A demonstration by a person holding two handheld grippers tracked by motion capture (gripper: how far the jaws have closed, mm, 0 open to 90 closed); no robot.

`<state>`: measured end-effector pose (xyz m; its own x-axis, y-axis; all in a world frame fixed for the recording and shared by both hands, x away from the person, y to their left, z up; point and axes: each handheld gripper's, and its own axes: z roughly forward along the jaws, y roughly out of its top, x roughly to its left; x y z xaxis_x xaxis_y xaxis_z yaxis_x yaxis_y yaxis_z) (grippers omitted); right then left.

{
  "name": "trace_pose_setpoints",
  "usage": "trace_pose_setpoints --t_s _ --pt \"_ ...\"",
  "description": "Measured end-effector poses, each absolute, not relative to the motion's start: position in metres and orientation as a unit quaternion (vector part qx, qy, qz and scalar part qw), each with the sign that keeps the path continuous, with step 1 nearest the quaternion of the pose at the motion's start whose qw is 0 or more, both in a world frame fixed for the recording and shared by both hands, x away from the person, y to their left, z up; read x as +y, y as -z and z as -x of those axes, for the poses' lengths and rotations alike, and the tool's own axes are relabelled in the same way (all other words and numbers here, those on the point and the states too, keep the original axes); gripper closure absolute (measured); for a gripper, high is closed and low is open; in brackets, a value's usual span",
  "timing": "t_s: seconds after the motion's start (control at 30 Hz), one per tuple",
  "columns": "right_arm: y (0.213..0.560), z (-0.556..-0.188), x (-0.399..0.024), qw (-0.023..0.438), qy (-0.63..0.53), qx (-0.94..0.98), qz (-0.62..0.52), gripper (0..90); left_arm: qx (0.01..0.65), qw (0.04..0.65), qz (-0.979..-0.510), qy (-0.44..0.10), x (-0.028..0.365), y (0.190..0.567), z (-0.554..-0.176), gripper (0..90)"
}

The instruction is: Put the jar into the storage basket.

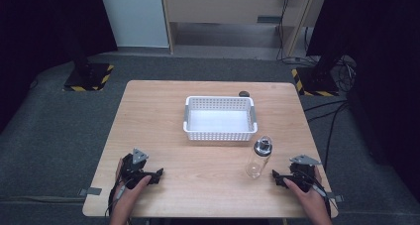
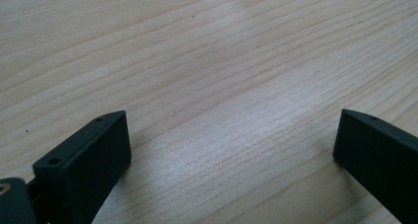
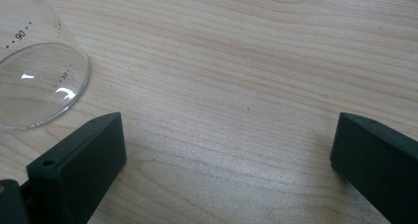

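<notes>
Clear bottle (image 1: 258, 157) with black cap upright on pale wooden table (image 1: 163, 113), just in front of white slatted basket (image 1: 219, 118). Small dark object (image 1: 243, 93) behind basket. Right gripper (image 1: 279, 178) beside bottle, jaws spread wide; left gripper (image 1: 154, 176) likewise parted. Grey carpet (image 1: 54, 131), black-yellow striped stand bases (image 1: 89, 77) beyond.

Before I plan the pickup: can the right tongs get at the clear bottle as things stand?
Probably yes. The right tongs are open, and the upright clear bottle stands just beside them on bare table, with nothing between; the white basket sits farther back.
</notes>
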<state>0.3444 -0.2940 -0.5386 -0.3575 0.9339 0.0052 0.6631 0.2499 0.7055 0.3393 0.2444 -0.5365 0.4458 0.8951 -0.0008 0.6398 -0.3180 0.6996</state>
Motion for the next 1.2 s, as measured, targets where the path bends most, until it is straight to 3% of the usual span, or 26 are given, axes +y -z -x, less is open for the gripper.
trace_pose_setpoints --t_s 1.2 --pt "0.520 -0.317 -0.268 0.190 -0.343 0.803 -0.450 3.9 0.487 0.321 -0.787 -0.199 0.244 0.536 -0.339 0.0"
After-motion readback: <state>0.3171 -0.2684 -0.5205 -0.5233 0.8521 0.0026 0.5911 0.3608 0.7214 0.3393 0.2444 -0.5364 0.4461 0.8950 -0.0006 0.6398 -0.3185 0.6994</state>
